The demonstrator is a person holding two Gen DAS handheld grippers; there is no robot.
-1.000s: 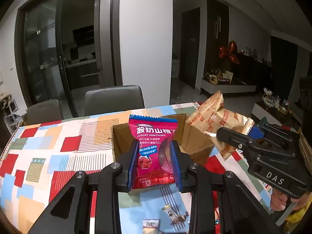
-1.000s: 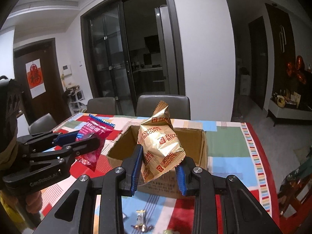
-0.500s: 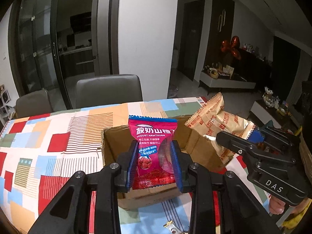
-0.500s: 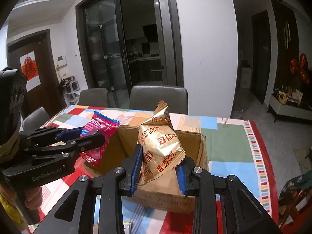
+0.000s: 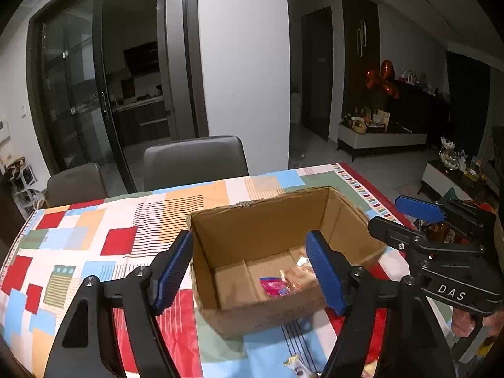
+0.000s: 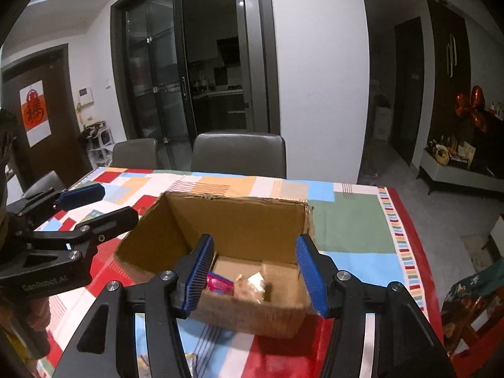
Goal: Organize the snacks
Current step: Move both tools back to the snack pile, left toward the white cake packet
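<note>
An open cardboard box (image 5: 267,223) (image 6: 233,217) stands on the patchwork tablecloth. Inside it lie a pink yogurt hawthorn packet (image 5: 274,286) (image 6: 219,283) and a gold fortune biscuits packet (image 5: 299,272) (image 6: 252,285). My left gripper (image 5: 250,272) is open and empty, held above the box's near edge; it also shows at the left of the right wrist view (image 6: 91,208). My right gripper (image 6: 252,275) is open and empty above the box; it also shows at the right of the left wrist view (image 5: 406,217).
Small wrapped sweets lie on the tablecloth (image 5: 78,230) in front of the box (image 5: 294,363) (image 6: 190,360). Grey chairs (image 5: 195,160) (image 6: 239,154) stand at the table's far side. The table's right edge (image 6: 400,220) is close to the box.
Both grippers have opened and let go of their packets. The pink and gold packets have dropped into the box. Both grippers have moved closer over the box.
</note>
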